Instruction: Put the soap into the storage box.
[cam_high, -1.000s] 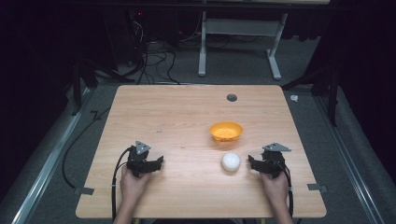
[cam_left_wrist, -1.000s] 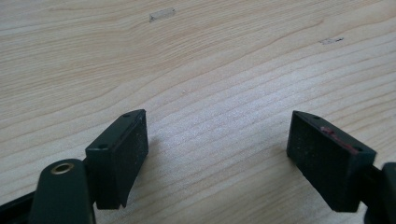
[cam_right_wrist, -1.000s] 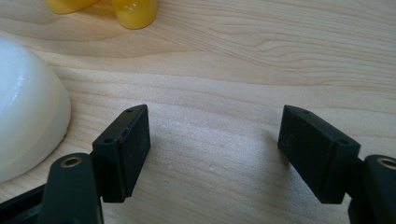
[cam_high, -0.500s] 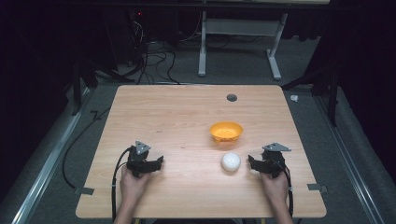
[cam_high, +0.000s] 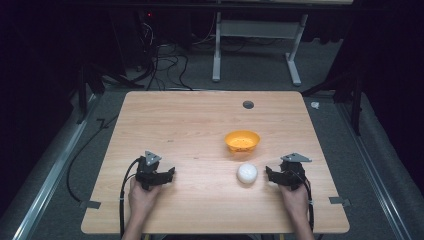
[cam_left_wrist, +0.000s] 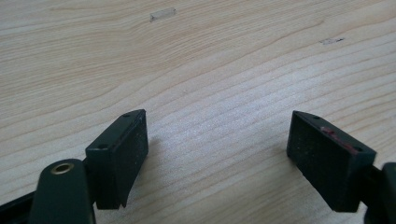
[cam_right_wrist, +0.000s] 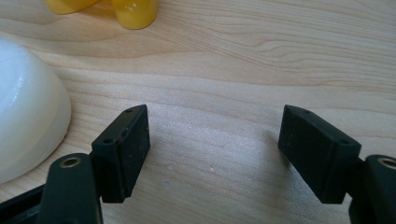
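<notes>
Left gripper (cam_high: 167, 174) near front-left of wooden surface (cam_high: 190, 125), jaws wide apart over bare wood. Right gripper (cam_high: 270, 174) near front-right, jaws likewise spread, nothing between. White ball, possibly dome (cam_high: 247, 173), just beside right gripper. Orange bowl (cam_high: 242, 140) just behind it.

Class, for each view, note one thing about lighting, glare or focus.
High view: the table is brightly lit, the surrounding room nearly black. Left gripper view: wood grain sharp, soft shadows beside the fingers. Right gripper view: the white ball shows glare and the orange bowl is blurred.
</notes>
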